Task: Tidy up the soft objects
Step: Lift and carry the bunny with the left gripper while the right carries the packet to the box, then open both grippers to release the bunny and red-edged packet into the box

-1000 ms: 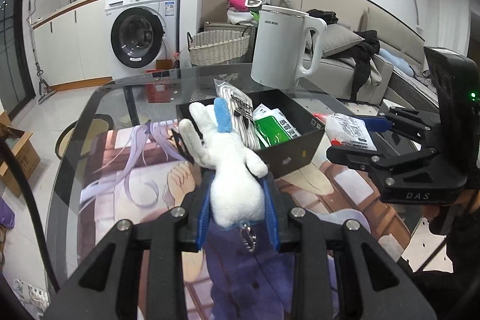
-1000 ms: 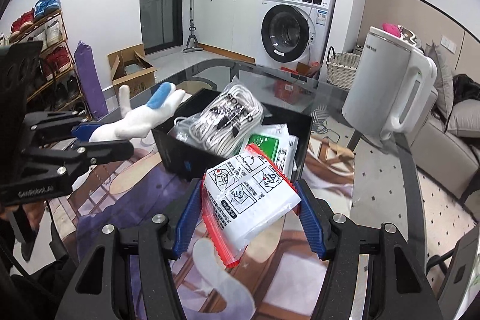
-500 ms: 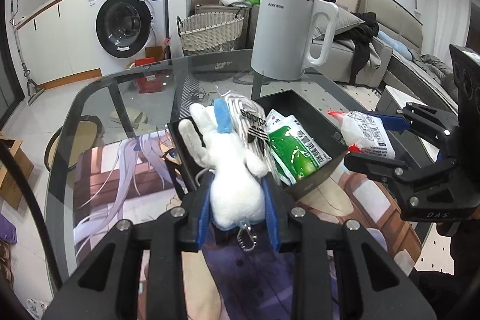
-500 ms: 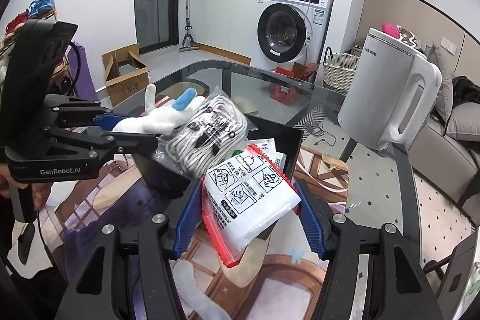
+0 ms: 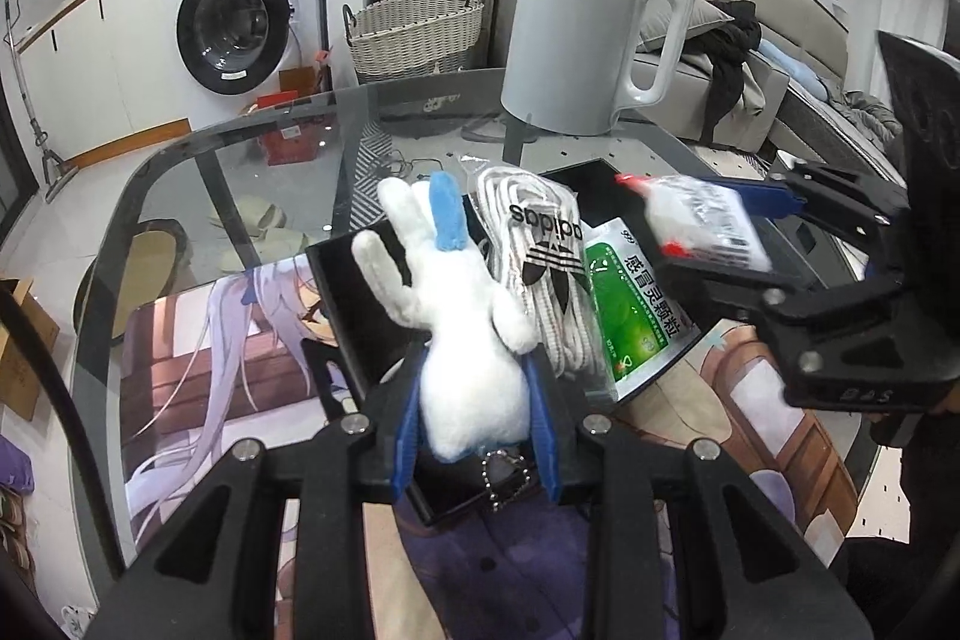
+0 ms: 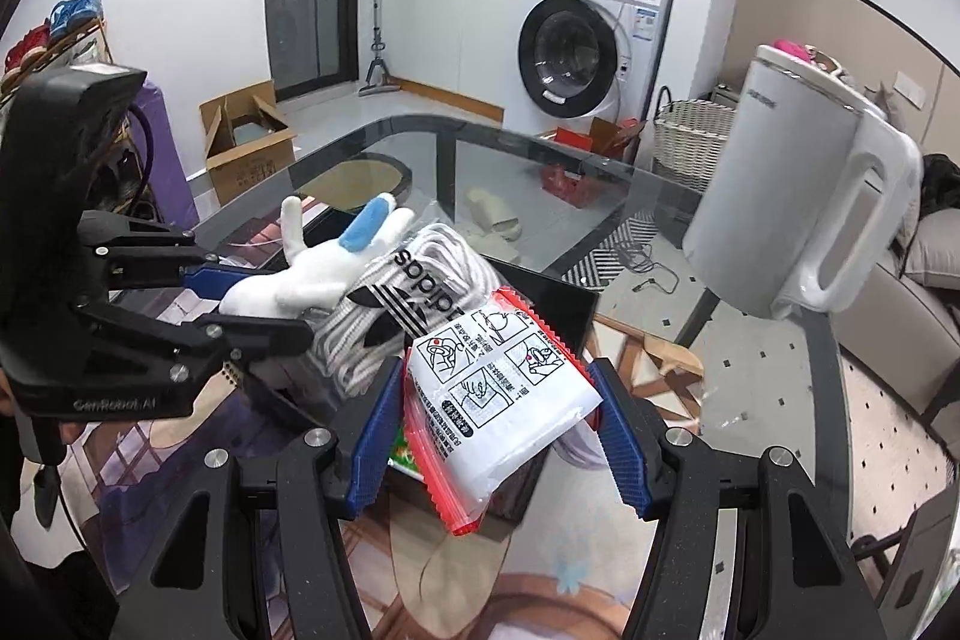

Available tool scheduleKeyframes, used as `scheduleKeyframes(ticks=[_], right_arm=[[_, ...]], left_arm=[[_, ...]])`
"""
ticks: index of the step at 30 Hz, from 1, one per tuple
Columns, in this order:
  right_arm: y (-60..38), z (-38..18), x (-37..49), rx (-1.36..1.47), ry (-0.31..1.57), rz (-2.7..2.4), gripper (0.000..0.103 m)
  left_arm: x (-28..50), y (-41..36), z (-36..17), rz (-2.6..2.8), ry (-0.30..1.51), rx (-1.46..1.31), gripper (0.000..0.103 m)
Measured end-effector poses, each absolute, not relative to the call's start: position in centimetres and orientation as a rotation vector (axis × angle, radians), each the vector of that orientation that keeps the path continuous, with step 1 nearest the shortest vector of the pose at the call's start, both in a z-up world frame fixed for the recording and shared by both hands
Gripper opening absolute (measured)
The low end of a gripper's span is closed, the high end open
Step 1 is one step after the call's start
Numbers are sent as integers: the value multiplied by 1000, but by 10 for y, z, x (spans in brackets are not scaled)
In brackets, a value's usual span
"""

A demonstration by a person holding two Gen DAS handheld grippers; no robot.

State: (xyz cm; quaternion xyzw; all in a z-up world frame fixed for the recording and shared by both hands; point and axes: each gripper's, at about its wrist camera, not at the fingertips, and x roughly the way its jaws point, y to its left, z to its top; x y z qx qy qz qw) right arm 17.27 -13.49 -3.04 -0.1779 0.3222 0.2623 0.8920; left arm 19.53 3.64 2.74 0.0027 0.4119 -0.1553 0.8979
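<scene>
Left wrist view first: white plush rabbit [image 5: 474, 376] with one blue ear, pinched at its body between the blue pads of the left gripper [image 5: 477, 424], jaws closed tight on it, keychain dangling beneath. Held above the near edge of the black box [image 5: 336, 298], not yet set down inside. Already lying in that box: bagged white adidas laces [image 5: 540, 268] and a green medicine sachet [image 5: 636, 310], side by side, so part of the sorting looks done.

Right wrist view next: white sachet with a red zip edge [image 6: 498, 400], clamped between the pads of the right gripper [image 6: 498, 418], jaws partly closed around its width, gripping it. Hanging over the box's near right corner, tilted, not yet released; also seen from the left wrist, blurred, over the far right side of the box.

Judging by this: two soft items stored, two more in the air over the box, both needing only lowering and release. Room for both is tight, since laces and green sachet fill much of the floor of the box; cannot tell how much bare space lies beneath them.

Outward from the box: printed anime mat [image 5: 228, 358] under it on a glass table [image 5: 252, 160], white electric kettle [image 5: 576, 40] standing behind, well apart from the box. No other loose soft item visible on the table.
</scene>
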Motion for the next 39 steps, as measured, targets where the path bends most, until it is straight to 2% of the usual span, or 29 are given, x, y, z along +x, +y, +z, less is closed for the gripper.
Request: scheduleKeyframes(ticks=[8,10,12,14,16,19,28,32,37,39], right_arm=[[-117,-42,189,-405,680,575,62],[-113,-44,190,-429,675,581,65],[-111,-45,188,-437,671,588,68],[-111,-46,185,-440,663,589,71],[-114,-44,184,-432,655,584,75],[-122,-38,183,-410,629,572,84],[-140,-47,201,-363,687,473,90],[-139,-49,205,-374,690,456,94],[-144,-48,200,-348,679,453,99],[-147,-45,194,-325,663,467,102]], left_arm=[[202,31,24,-332,859,24,32],[201,30,24,-331,857,39,33],[198,28,25,-329,852,50,37],[193,26,27,-325,839,62,50],[188,26,32,-318,822,60,57],[184,30,38,-298,802,55,58],[189,46,31,-223,805,34,64],[191,45,26,-198,804,44,80],[184,49,27,-192,776,23,81],[178,51,29,-185,758,17,87]])
